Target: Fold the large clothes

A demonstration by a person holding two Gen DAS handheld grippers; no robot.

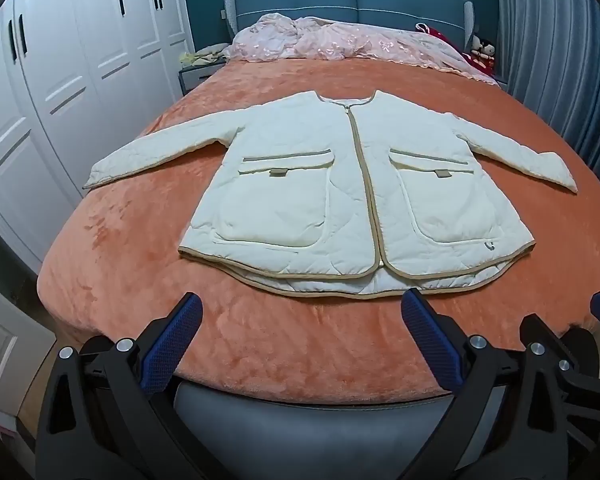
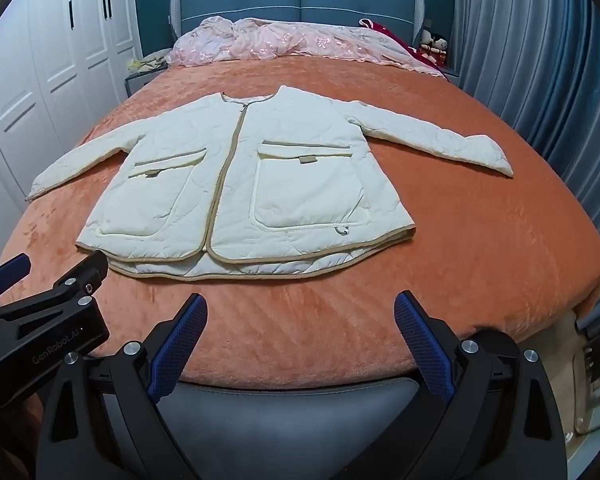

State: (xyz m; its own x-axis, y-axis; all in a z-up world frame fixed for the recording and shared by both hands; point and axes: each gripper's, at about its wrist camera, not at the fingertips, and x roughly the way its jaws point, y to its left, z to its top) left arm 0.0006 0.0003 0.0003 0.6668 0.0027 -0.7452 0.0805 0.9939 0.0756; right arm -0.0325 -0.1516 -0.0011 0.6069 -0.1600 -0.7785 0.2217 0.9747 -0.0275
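Note:
A cream quilted jacket [image 1: 340,184] [image 2: 236,184] with tan trim lies flat and face up on the orange bedspread [image 1: 260,340], zipped, both sleeves spread out to the sides. Its hem faces me. My left gripper [image 1: 300,308] hangs open above the foot of the bed, short of the hem, with nothing between its blue pads. My right gripper [image 2: 300,308] is open too, just before the hem, and holds nothing. In the right wrist view the left gripper's body [image 2: 40,320] shows at the lower left.
A pink crumpled quilt [image 1: 340,40] is piled against the blue headboard [image 1: 348,0]. White wardrobes [image 1: 60,80] stand to the left, grey-blue curtains [image 1: 560,60] to the right. A nightstand [image 1: 198,72] sits left of the bed and soft toys [image 1: 482,52] right of it. The bed's padded grey foot edge [image 1: 300,420] is right below me.

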